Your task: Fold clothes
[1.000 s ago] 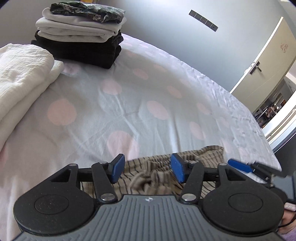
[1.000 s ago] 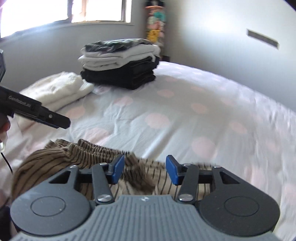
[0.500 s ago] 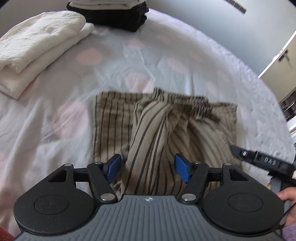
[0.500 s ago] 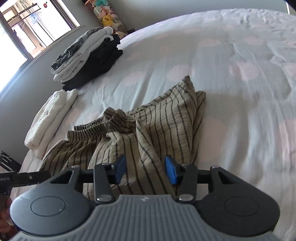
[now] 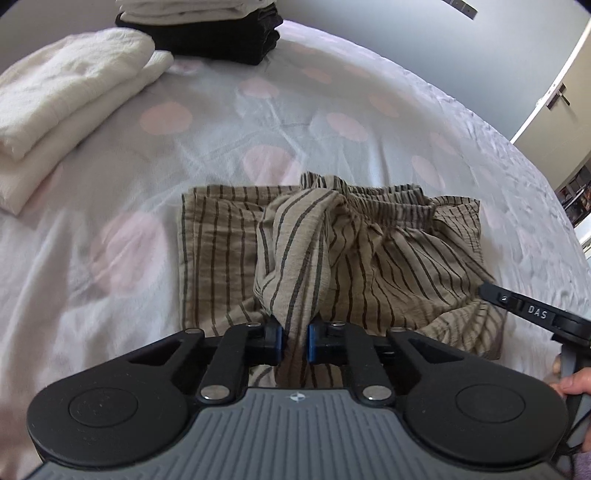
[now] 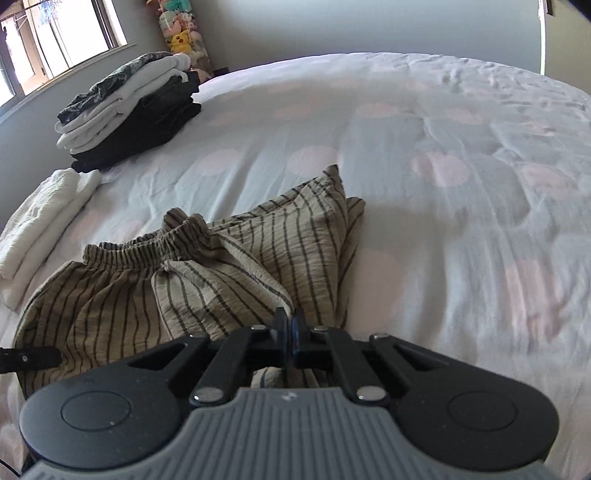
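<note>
Both grippers have closed since half a second ago, when their blue pads stood wide apart over the cloth. Now the left gripper (image 5: pixel 294 339) pinches a raised ridge of the striped shorts (image 5: pixel 388 254) between its pads, and the right gripper (image 6: pixel 288 332) has its pads pressed together on a fold of the same striped shorts (image 6: pixel 258 258), at the edge nearest the camera.

From the shorts outward: the garment lies bunched on the polka-dot bedsheet (image 5: pixel 295 122), tan with dark stripes, its elastic waistband (image 6: pixel 155 247) gathered along the far side. One flat panel spreads left of the pinched ridge in the left wrist view; a pointed corner sticks up toward the far side in the right wrist view.

Beyond the shorts and to their left sits a folded white towel (image 5: pixel 66 92), well apart from them. Farther still, past the towel, stands a stack of folded clothes (image 6: pixel 129 110), black pieces at the bottom, white above, a dark patterned one on top. Behind that stack, plush toys (image 6: pixel 181 33) rest against the wall beside a window (image 6: pixel 55 44).
</note>
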### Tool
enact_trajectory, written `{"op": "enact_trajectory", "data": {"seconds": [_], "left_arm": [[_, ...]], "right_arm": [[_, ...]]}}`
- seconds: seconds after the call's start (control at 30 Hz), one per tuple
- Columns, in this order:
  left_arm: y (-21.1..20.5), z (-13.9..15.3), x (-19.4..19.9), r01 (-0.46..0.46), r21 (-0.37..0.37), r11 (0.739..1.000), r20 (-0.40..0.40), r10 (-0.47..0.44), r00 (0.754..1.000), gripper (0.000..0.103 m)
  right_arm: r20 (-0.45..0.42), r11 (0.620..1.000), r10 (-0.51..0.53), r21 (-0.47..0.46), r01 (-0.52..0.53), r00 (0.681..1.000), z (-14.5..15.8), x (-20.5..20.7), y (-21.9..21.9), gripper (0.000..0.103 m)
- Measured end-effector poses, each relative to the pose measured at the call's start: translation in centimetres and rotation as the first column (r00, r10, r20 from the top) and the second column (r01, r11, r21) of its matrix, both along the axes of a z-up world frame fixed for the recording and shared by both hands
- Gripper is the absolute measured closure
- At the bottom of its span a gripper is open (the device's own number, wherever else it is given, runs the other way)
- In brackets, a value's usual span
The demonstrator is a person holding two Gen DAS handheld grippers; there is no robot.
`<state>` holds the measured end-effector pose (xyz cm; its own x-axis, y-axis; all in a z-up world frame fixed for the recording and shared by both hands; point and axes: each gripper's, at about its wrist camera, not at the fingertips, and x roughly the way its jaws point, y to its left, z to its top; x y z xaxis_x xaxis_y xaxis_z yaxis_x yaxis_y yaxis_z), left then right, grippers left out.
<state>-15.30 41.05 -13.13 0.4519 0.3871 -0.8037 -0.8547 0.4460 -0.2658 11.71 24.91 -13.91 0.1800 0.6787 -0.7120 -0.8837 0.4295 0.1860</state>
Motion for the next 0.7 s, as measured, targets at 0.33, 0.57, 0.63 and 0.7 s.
{"op": "enact_trajectory", "data": {"seconds": [0.33, 0.57, 0.63, 0.7], "left_arm": [[0.9, 1.0, -4.1, -0.004, 0.017, 1.000, 0.226, 0.000, 0.974, 0.052], [0.9, 2.2, -5.4, -0.013, 0.033, 0.999, 0.294, 0.003, 0.956, 0.044], [0.8, 2.2, -5.8, -0.011, 0.024, 1.000, 0.297, 0.003, 0.955, 0.041], [0.7, 2.0, -6.0, -0.002, 0.008, 1.000, 0.288, 0.000, 0.958, 0.041]], "right_arm": [[0.162, 0.998, -0.054, 0.031, 0.050, 0.985, 2.9, -2.5, -1.6, 0.069], [0.169, 0.994, -0.097, 0.062, 0.087, 0.981, 3.9, -3.1, -3.2, 0.060], [0.171, 0.993, -0.109, 0.071, 0.098, 0.979, 4.2, -3.3, -3.7, 0.058], [0.173, 0.991, -0.121, 0.079, 0.109, 0.977, 4.5, -3.5, -4.1, 0.056]]}}
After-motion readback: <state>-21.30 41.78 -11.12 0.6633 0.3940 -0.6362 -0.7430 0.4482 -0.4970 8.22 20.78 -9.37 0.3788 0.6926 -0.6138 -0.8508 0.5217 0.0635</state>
